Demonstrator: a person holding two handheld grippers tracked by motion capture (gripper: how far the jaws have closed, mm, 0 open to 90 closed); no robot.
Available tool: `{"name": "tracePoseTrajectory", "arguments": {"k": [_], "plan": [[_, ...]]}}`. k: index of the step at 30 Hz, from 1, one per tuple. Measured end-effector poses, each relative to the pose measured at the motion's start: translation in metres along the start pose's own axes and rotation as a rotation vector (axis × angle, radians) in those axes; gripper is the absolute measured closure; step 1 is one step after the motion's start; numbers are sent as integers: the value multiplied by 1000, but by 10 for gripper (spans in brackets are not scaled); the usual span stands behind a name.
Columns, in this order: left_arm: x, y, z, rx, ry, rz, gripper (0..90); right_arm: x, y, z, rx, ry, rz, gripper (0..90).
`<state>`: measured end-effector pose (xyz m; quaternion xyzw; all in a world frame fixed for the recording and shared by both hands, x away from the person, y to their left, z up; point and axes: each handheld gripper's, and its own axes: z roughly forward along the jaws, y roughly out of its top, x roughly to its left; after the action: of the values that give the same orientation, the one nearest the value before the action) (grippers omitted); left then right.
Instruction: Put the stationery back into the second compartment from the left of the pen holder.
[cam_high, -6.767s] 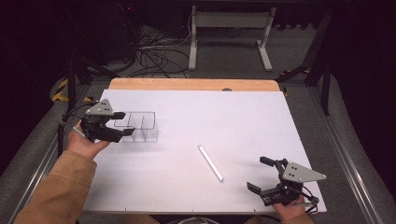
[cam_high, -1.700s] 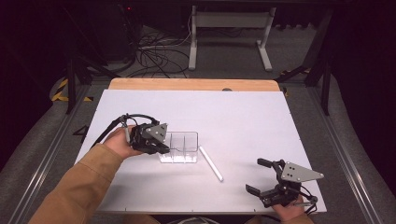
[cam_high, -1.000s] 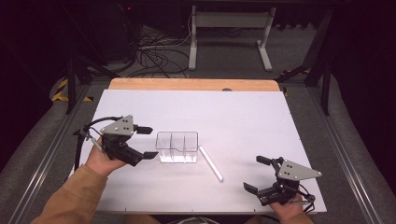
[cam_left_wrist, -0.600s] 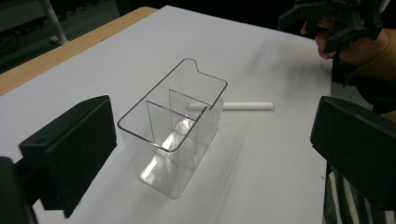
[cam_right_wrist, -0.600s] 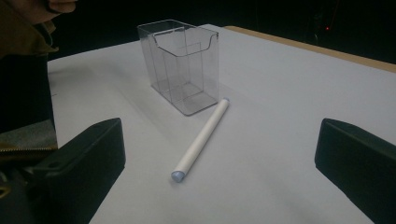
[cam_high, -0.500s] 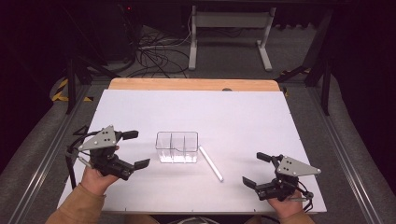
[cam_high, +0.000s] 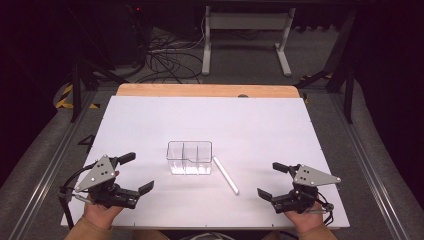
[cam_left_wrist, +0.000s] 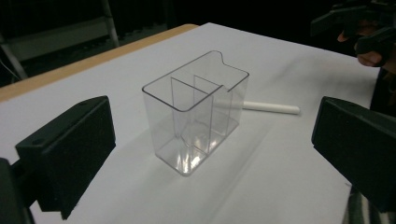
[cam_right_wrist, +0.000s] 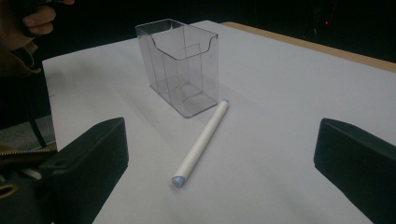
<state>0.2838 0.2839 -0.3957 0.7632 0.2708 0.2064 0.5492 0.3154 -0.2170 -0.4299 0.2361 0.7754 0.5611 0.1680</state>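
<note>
A clear plastic box (cam_high: 189, 157) with inner dividers stands upright in the middle of the white table (cam_high: 260, 125). A white stick (cam_high: 226, 174) lies just right of it, one end close to the box. My left gripper (cam_high: 138, 172) hovers near the front left corner, well apart from the box. Its jaws have just been opening and stand open with nothing between them. In the left gripper view the box (cam_left_wrist: 194, 112) stands ahead of the open jaws with the stick (cam_left_wrist: 271, 108) behind it. My right gripper (cam_high: 271, 180) is open at the front right, and the stick (cam_right_wrist: 201, 142) and box (cam_right_wrist: 180, 65) lie ahead of it.
A wooden strip (cam_high: 205, 90) edges the table's far side. Beyond it stand a metal stand (cam_high: 245, 35) and cables (cam_high: 160, 55) on the dark floor. Metal rails (cam_high: 55, 155) run along both sides of the table.
The left gripper has let go of the box, which it had carried from the left to beside the stick, and drawn back to the near left. The right gripper has hardly moved.
</note>
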Motion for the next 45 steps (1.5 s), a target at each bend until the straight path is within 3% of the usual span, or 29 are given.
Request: {"name": "tracePoseTrajectory", "arguments": {"k": [2,5,9,11,15,18,21,25,28,30,34,41,45], "plan": [[3,-4,-2,-1,-29,-48,5,0,0,0,0,1,-3,38],[6,-11,-4,-19,-41,-94,6,0,1,-1,-5,-10,-7,30],[5,-15,-6,-20,-17,-80,7,0,7,0,4,14,0,32],[5,-17,-7,-20,-2,-54,7,1,10,2,7,25,2,43],[2,-21,-8,-19,16,-52,7,2,15,6,13,25,7,92],[3,-24,-9,-24,26,-56,7,0,19,11,53,59,47,102],[4,-27,-10,-21,31,-70,8,0,25,19,80,78,57,146],[5,-29,-11,-22,39,-67,9,4,34,29,96,54,42,191],[5,-30,-11,-22,41,-76,11,6,40,38,121,21,50,165],[5,-31,-11,-34,22,-96,11,6,44,44,141,32,54,134],[4,-32,-10,-36,21,-94,11,6,48,56,183,17,73,121],[4,-32,-11,-43,19,-100,11,12,51,78,254,-79,24,91],[5,-33,-11,-43,23,-98,11,13,53,86,263,-85,34,65]]}}
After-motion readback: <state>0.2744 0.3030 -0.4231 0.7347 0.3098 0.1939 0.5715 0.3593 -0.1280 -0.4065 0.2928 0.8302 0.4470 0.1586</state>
